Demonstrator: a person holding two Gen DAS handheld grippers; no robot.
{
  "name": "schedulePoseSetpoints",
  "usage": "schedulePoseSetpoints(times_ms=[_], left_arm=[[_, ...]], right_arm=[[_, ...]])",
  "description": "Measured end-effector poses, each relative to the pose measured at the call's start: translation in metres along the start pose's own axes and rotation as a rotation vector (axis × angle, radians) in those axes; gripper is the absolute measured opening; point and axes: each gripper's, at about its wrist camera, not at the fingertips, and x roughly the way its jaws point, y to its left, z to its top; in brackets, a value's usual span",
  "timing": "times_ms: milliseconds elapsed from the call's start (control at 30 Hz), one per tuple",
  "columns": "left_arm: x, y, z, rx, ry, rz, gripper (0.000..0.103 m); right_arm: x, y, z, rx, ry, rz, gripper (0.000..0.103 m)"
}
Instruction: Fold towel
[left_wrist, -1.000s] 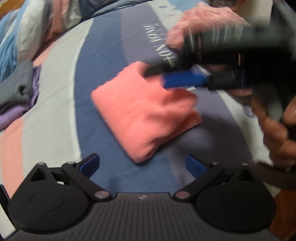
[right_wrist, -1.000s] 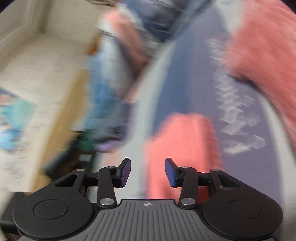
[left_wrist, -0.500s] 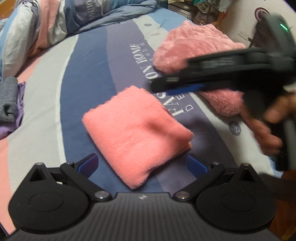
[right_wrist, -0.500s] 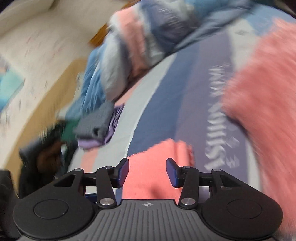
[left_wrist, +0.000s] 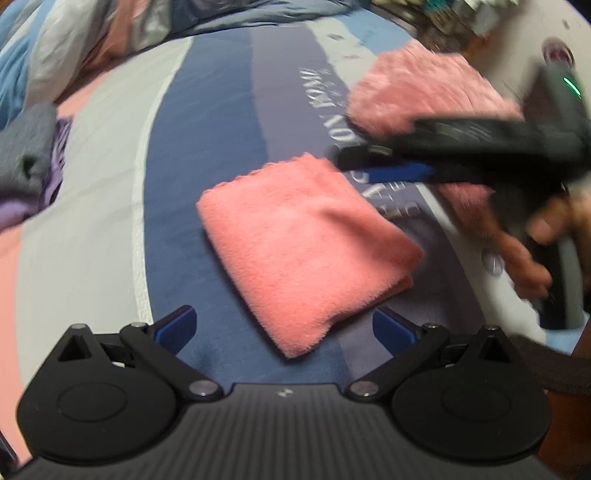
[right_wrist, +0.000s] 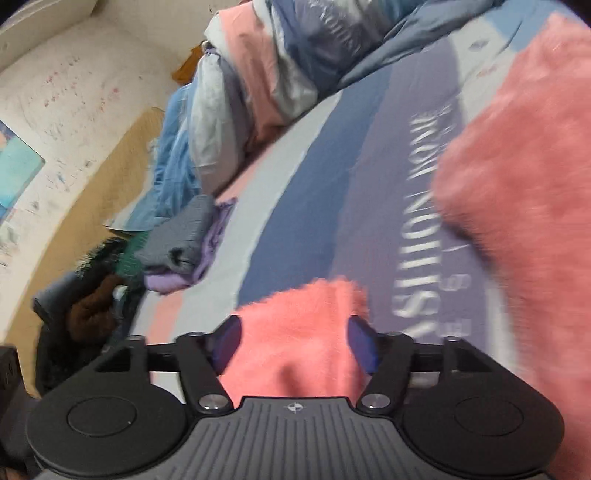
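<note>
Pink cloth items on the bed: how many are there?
2. The folded pink towel lies mid-bed, in front of the open left hand-held gripper. A fluffier pink cloth lies beyond it, apart, partly hidden by the right hand-held gripper. More may be out of view.

bare sheet (left_wrist: 110, 206) open at 9 and 12 o'clock of towel (left_wrist: 303, 243) | fluffy pile (left_wrist: 424, 92) near at 2 o'clock | right gripper (left_wrist: 354, 166) over its 1 o'clock corner | folded clothes (left_wrist: 26, 162) well apart at 9
</note>
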Motion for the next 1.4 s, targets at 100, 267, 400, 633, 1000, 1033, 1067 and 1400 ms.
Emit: schedulePoseSetpoints(times_ms=[100,267,400,633,1000,1033,1067,1400], left_arm=[[0.006,0.018,0.003,-0.119,0.003,-0.042,0.103],[0.047,0.059,-0.003,-0.413,0.088,-0.169,0.103],[0.080,0.096,-0.020,-0.750,0.062,-0.427,0.102],[0.110,0.129,-0.048,-1.104,-0.037,-0.631,0.101],[0.116,0.133,-0.043,-1.156,0.045,-0.479,0.023],[0.112,0.129,-0.038,-1.118,0.046,-0.443,0.022],[0.106,0.123,-0.030,-1.065,0.047,-0.401,0.022],[0.048,0.086,0.033,-0.656,0.029,-0.162,0.021]], right_arm=[[-0.007,-0.015,-0.012,0.009,0.045,-0.064,0.068],[0.011,-0.049,-0.030,0.192,0.136,0.054,0.071],[0.027,-0.052,-0.025,0.262,0.136,0.130,0.076],[0.053,-0.054,-0.015,0.331,0.171,0.194,0.067],[0.067,-0.050,-0.015,0.415,0.192,0.107,0.017],[0.065,-0.043,-0.015,0.395,0.189,0.080,0.017],[0.063,-0.037,-0.015,0.381,0.183,0.053,0.016],[0.034,0.015,-0.017,0.318,0.077,-0.069,0.014]])
